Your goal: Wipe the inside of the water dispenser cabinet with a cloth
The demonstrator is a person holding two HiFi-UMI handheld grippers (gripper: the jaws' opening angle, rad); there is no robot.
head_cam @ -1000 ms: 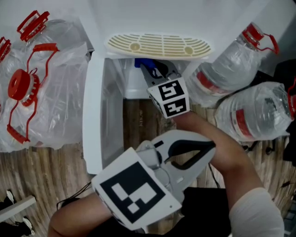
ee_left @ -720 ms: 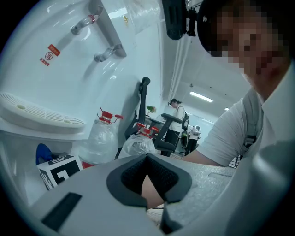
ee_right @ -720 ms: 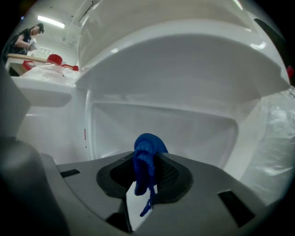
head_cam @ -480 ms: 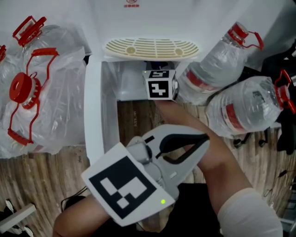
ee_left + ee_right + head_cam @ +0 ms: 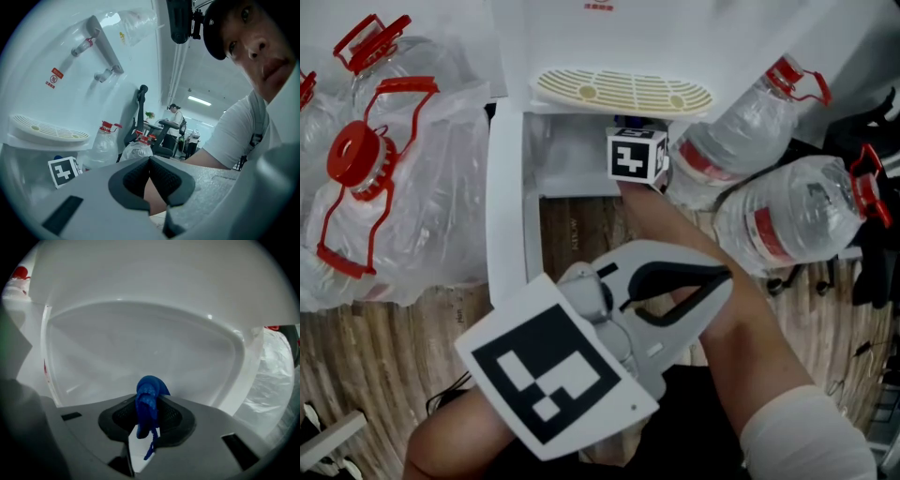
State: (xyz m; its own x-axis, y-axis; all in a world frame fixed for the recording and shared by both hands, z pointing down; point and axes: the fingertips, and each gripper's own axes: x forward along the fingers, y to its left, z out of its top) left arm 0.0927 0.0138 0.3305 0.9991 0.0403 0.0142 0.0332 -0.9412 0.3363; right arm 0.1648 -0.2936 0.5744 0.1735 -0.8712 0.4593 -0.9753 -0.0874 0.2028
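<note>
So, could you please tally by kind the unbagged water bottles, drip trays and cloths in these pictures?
Clear plastic water bottles with red caps: 2
Cream slotted drip tray: 1
Blue cloth: 1
Total: 4

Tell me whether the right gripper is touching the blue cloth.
Touching. The right gripper view shows the blue cloth pinched between the jaws of the right gripper, bunched above the pads with a strand hanging below.

Nubby blue cloth (image 5: 149,401), glossy plastic cabinet (image 5: 140,343)
</note>
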